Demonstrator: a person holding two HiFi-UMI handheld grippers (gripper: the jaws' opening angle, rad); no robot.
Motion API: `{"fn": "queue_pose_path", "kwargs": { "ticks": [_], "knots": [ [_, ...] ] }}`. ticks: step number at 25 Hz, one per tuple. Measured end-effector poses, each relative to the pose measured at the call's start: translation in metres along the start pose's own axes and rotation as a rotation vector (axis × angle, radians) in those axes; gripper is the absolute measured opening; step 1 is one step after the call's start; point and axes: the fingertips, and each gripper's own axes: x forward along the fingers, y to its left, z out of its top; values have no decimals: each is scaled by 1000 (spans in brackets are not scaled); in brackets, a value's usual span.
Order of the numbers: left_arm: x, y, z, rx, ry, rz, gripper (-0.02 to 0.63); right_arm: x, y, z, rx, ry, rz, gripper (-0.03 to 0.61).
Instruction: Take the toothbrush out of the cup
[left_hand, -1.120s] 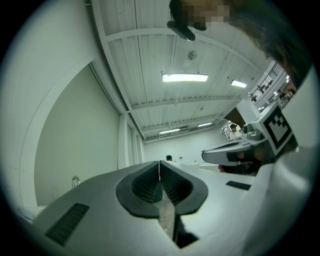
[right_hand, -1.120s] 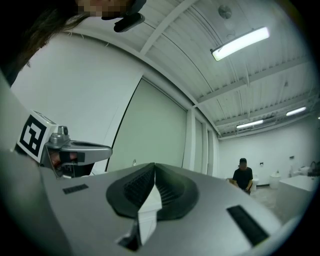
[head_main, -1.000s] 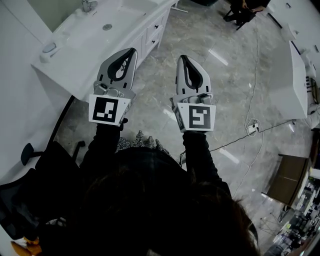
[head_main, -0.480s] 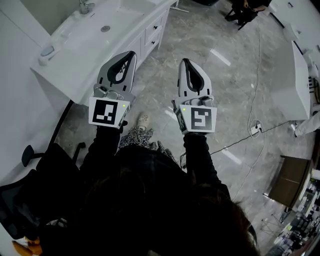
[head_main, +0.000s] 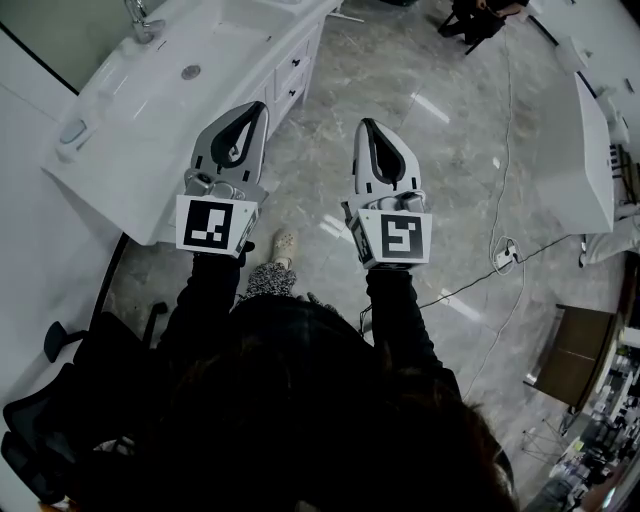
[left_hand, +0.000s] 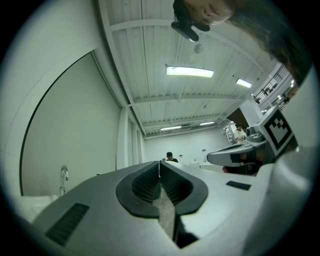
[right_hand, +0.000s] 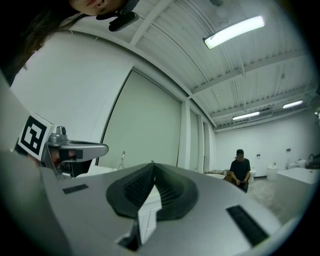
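Far left, on white desk (head_main: 120, 160) beside basin (head_main: 175, 55) and tap (head_main: 138, 18): small blue-rimmed cup (head_main: 72, 131), toothbrush too small to make out. Well apart from it, in front of desk's drawers: left tongs (head_main: 263, 105), clenched tip to tip, nothing between. Just beside, over grey marble floor (head_main: 450, 230): right tongs (head_main: 366, 125), likewise clenched and empty, pointing the same way. Below both, black sleeves (head_main: 205, 290). Further right, cable (head_main: 505, 180) trailing across floor beside second white desk (head_main: 580, 170). At top, seated person (head_main: 475, 18) in dark clothes.
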Motion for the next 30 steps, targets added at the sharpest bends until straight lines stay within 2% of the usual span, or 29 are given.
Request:
{"fn": "queue_pose_path", "kwargs": {
  "ticks": [6, 21, 30],
  "knots": [
    [43, 32, -15, 1, 7, 5, 9, 52, -10, -4, -10, -24, 29, 5],
    [146, 86, -39, -1, 3, -42, 11, 159, -48, -12, -22, -2, -15, 5],
    [185, 89, -49, -5, 13, -72, 9, 187, -73, -11, -37, -27, -33, 5]
  ]
}}
